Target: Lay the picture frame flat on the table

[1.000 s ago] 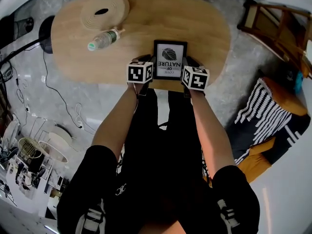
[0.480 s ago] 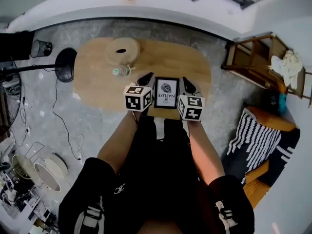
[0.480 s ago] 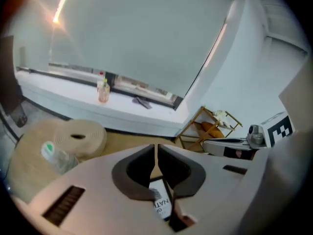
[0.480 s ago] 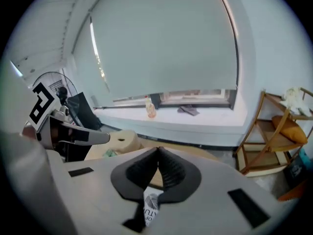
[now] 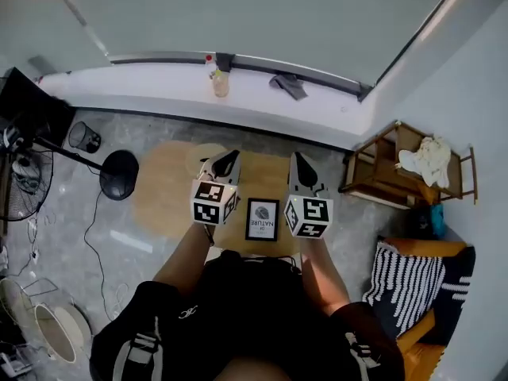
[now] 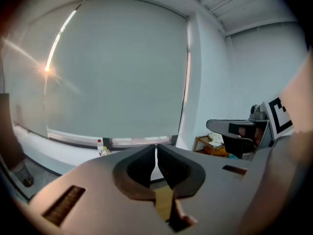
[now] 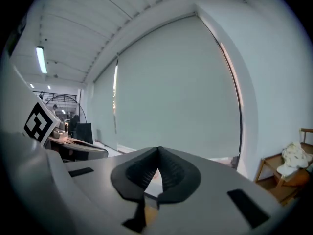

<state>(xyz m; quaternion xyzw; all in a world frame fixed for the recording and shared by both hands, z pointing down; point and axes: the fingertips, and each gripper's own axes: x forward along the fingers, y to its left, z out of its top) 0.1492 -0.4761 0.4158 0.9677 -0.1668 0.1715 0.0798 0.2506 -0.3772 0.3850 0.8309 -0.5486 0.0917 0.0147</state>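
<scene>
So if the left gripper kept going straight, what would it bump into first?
Probably nothing close: the left gripper points across open room, toward the window ledge under the grey blind.

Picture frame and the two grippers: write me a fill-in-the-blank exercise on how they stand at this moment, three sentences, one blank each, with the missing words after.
1. The picture frame lies ____ on the wooden table, picture side up.
2. The left gripper has its jaws ____, with no gap between the tips.
3. The right gripper, raised above the table, holds ____ in its jaws.

Missing words: flat; shut; nothing
</scene>
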